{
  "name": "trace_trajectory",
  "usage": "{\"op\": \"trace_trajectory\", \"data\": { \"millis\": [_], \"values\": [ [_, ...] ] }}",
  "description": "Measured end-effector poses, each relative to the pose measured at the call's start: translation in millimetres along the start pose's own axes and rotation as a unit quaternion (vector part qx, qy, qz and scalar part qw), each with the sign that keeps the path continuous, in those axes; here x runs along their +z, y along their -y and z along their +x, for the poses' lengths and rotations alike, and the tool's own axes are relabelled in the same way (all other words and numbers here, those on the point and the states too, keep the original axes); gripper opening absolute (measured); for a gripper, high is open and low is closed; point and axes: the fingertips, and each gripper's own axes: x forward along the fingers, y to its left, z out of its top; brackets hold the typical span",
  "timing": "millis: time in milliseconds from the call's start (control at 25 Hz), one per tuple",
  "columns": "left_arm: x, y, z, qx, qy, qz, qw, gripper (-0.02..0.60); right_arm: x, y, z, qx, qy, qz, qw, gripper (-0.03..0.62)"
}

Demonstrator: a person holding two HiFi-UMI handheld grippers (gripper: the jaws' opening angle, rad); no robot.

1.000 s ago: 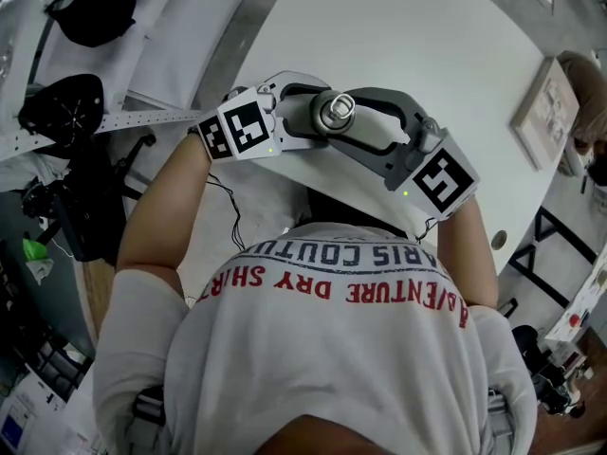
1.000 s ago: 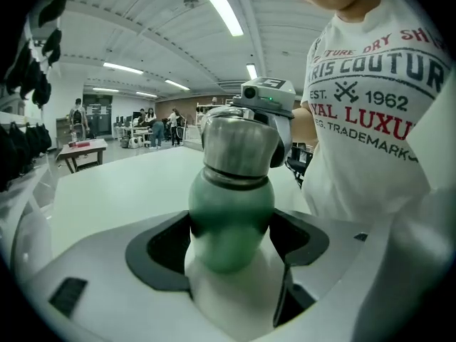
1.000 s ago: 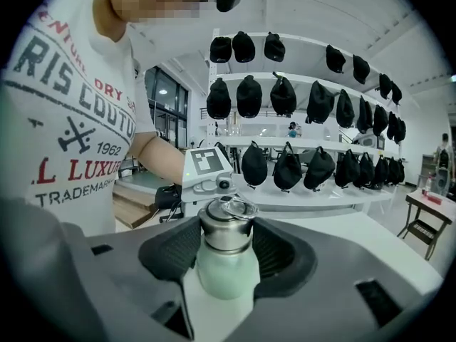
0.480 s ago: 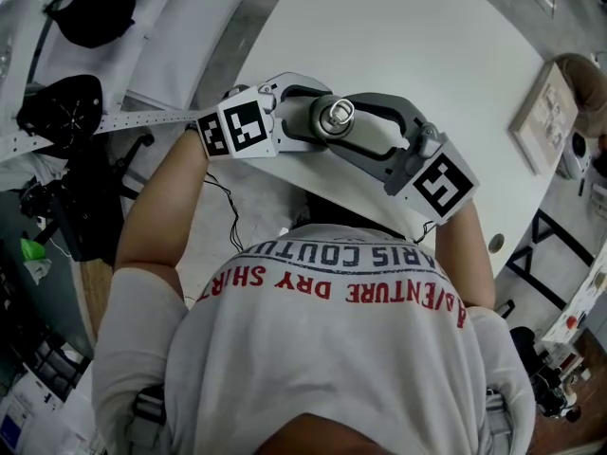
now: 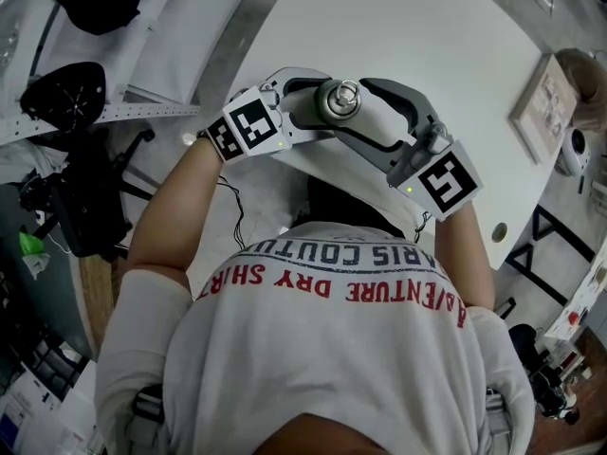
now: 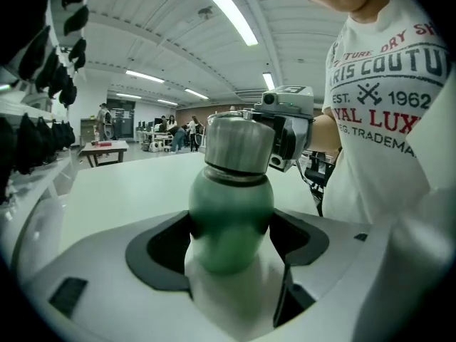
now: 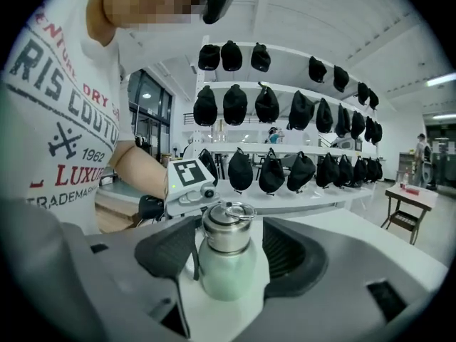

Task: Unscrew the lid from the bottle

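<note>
The green bottle [image 6: 229,219] with its steel lid [image 6: 239,144] stands upright over the white table [image 5: 408,27]. My left gripper [image 6: 229,242] is shut on the green body, with both dark pads pressed against its sides. In the head view it [image 5: 305,104] reaches in from the left. My right gripper [image 7: 228,251] comes from the right [image 5: 358,110] and straddles the ringed lid [image 7: 226,232]. Its jaws have just been opening, and a gap shows between each pad and the lid. The lid [image 5: 340,100] sits on the bottle.
Shelves of black caps [image 7: 285,105] line the wall beyond the table. A framed picture [image 5: 545,112] lies at the table's right side. Black caps [image 5: 95,3] and a stand are at the left. Other tables [image 6: 103,148] and people stand far off.
The right gripper's jaws have spread wider around the lid. Both grippers and the bottle have shifted slightly up in the head view.
</note>
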Motion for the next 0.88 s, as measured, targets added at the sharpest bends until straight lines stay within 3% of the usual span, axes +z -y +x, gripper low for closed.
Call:
{"op": "trace_trajectory", "data": {
  "millis": [320,640,880],
  "values": [
    [1,0,3,0.107,0.015,-0.061,0.9922,0.362,-8,-8,-12,-0.060,0.002,0.024,0.998,0.288],
    [-1,-1,3,0.203,0.033,-0.109,0.9726,0.362,-11,1,-9,-0.137,0.017,0.050,0.989,0.287],
    [-1,-2,1,0.251,0.047,-0.133,0.9578,0.362,-13,-1,1,-0.163,0.015,0.058,0.985,0.287]
  ]
}}
